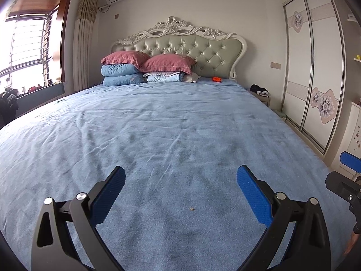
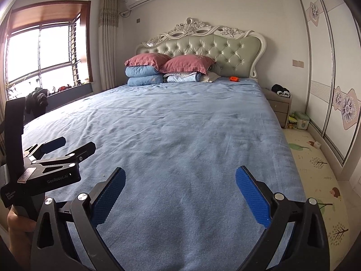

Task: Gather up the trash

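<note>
Your left gripper [image 1: 180,192] hangs low over the foot edge of the bed [image 1: 158,117], its blue pads [image 1: 253,195] spread wide with nothing between them, aimed up the mattress at the headboard [image 1: 180,45]. Lying on the blue cover just ahead of the gap, slightly right of centre, is a tiny tan crumb [image 1: 192,208]; it is too small to tell its shape or which way it lies.

Your right gripper [image 2: 180,192] sits level beside it, released the same way, fingers pointing up the bed. The crumb does not show from this camera. At its left edge you can see the left gripper's body and your hand [image 2: 18,228] wrapped around the handle, cut off by the frame.

Further out, near the headboard's right corner, a small orange object [image 1: 216,79] rests on the cover beside the stacked pillows [image 1: 146,65]; what it is cannot be made out.
</note>
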Available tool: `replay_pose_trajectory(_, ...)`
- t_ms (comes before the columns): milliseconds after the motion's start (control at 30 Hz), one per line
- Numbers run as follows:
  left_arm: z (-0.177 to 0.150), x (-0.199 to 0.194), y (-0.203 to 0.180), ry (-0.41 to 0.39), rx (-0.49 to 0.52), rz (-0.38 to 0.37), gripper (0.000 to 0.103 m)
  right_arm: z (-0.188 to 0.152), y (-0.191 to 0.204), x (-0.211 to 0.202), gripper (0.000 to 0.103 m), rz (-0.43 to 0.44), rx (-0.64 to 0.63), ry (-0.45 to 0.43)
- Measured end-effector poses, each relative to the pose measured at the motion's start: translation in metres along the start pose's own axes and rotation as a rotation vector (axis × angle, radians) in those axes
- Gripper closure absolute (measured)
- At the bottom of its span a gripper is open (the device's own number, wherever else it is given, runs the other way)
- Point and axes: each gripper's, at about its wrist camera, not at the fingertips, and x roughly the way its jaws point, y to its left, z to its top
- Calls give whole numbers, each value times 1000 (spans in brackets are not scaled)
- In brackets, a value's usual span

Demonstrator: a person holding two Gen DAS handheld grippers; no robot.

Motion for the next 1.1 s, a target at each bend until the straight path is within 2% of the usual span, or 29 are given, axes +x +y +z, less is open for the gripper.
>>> replay_pose_trajectory(767,-1,-6,-3,-29,13,-15,4,-2,1,-2,8,-9,0,1)
replay_pose_trajectory(1100,-2,3,2,15,-15,-19,4,-1,0,-1,8,-9,1,2)
